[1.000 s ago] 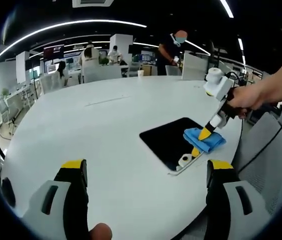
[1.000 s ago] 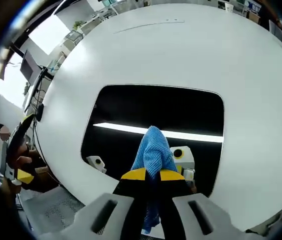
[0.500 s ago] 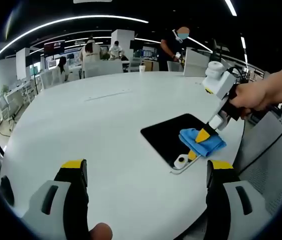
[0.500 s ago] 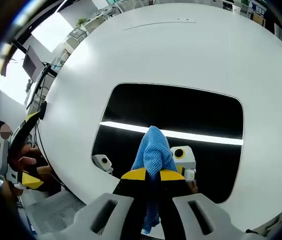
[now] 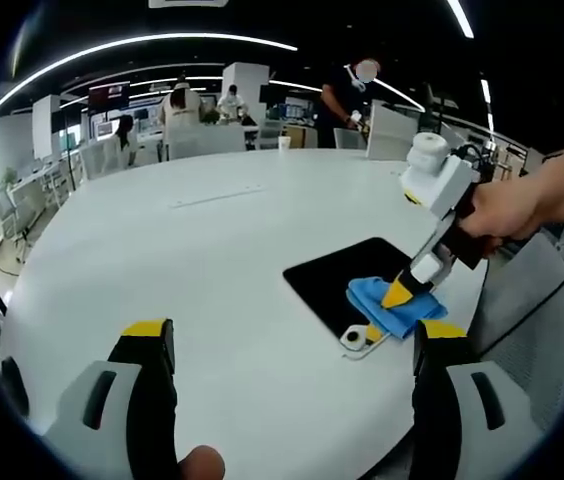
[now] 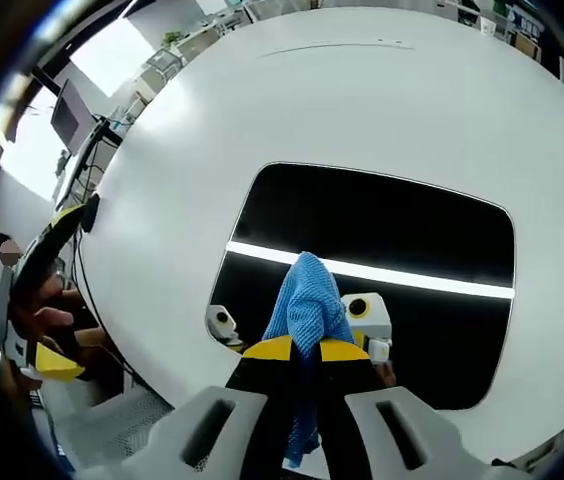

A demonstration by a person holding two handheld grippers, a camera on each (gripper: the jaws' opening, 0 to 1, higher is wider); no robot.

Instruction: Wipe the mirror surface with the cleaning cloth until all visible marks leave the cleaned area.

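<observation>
- the left gripper (image 5: 289, 345) is showing two broad jaws, pale grey at the base with a dark slot in each, running black toward yellow-capped tips.
- the right gripper (image 6: 304, 349) is wearing the same livery: grey moulded shoulders, black jaws, yellow tips.
- from outside, the right gripper (image 5: 406, 290) is carrying a white boxy body behind its slim black jaws.
- a black cable is trailing back from behind that body.

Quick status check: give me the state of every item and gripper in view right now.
mirror: lying flat on the white table, reflecting a ceiling light strip.
cleaning cloth: bunched, pressed on the mirror near its edge.
right gripper: shut on the cloth.
left gripper: open, empty, held above the table.
</observation>
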